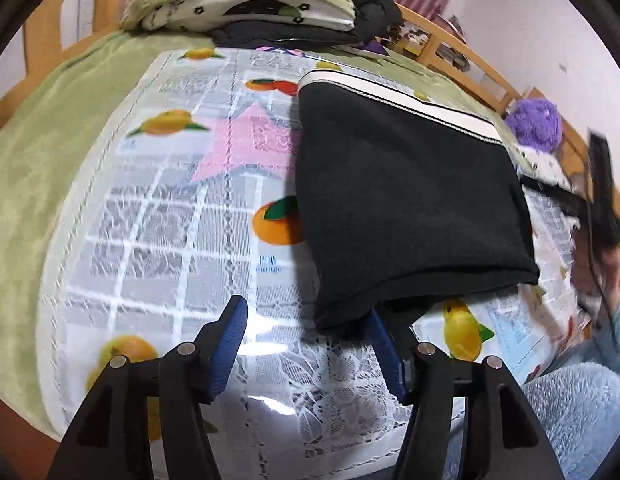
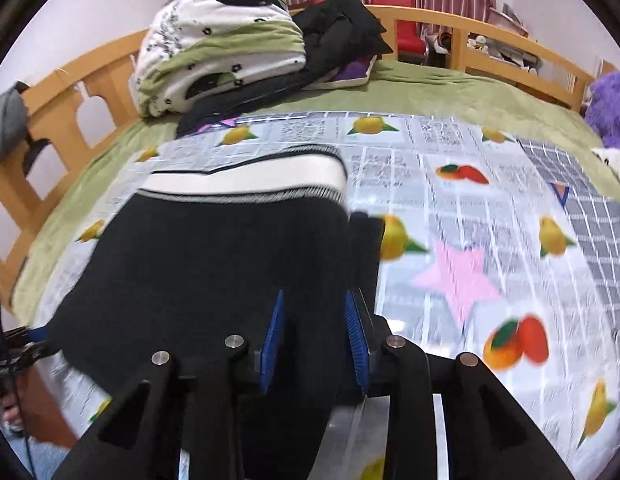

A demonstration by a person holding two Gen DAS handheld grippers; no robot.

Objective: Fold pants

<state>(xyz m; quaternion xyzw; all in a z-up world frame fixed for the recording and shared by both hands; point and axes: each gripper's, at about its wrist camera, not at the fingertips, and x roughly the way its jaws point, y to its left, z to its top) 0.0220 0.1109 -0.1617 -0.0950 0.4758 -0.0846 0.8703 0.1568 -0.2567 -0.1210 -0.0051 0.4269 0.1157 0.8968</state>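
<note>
Black pants (image 1: 406,184) with a white striped waistband (image 1: 394,96) lie folded on a fruit-print cloth (image 1: 157,240) over the bed. My left gripper (image 1: 305,320) is open at the pants' near left corner; its right finger (image 1: 384,352) touches the fabric edge, its left finger rests over bare cloth. In the right wrist view the pants (image 2: 205,264) fill the centre-left, waistband (image 2: 249,180) far. My right gripper (image 2: 316,320) has its jaws partly open around the pants' near right edge, with black fabric between the blue pads.
A folded green and white quilt (image 2: 217,40) and dark clothes (image 2: 342,28) are stacked at the bed's far end. A wooden bed rail (image 2: 490,36) runs around it. A purple plush toy (image 2: 610,104) sits at the right. Blue fleece (image 1: 578,412) is near right.
</note>
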